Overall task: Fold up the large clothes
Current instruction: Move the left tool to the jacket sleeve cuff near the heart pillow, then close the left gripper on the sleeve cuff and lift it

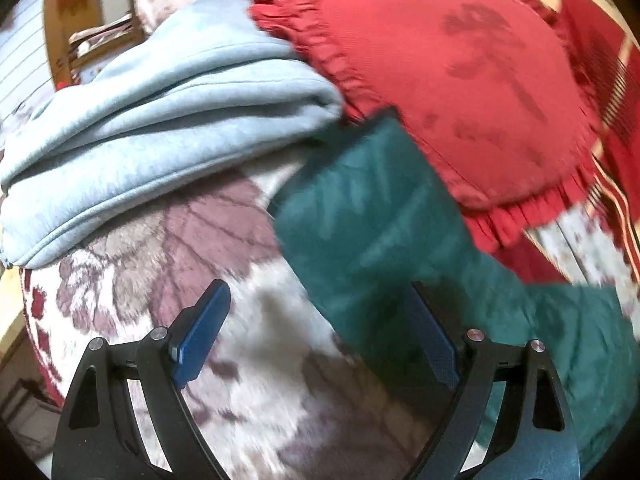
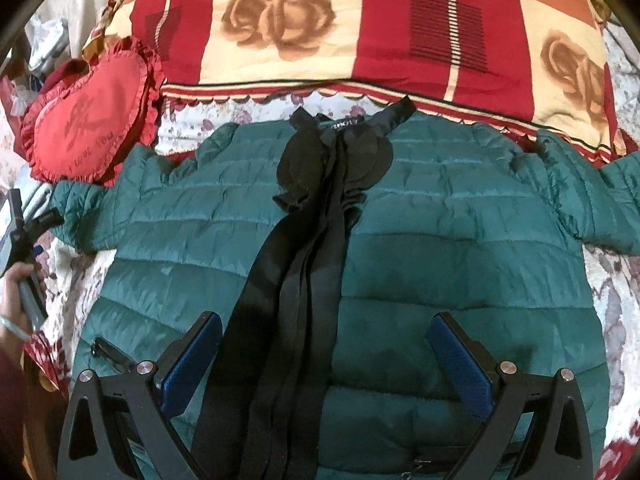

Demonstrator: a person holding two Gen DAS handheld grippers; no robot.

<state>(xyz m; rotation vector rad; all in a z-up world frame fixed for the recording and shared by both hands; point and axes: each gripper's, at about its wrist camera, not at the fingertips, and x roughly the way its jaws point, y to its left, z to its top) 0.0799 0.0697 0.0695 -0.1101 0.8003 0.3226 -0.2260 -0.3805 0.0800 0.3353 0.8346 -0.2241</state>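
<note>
A green quilted puffer jacket [image 2: 420, 240] lies spread flat on the bed, front up, with a black zipper and lining strip [image 2: 304, 240] down its middle and both sleeves out to the sides. My right gripper [image 2: 326, 332] is open and empty, hovering over the jacket's lower middle. In the left wrist view my left gripper [image 1: 320, 304] is open and empty, above the bed beside the jacket's left sleeve [image 1: 384, 216]. The left gripper also shows at the left edge of the right wrist view [image 2: 24, 232].
A red heart-shaped frilled cushion [image 2: 92, 116] lies by the left sleeve. A folded light blue garment [image 1: 168, 120] sits left of it. A red and cream rose-patterned quilt [image 2: 360, 28] lies beyond the collar. The floral bedspread [image 1: 200, 260] covers the bed.
</note>
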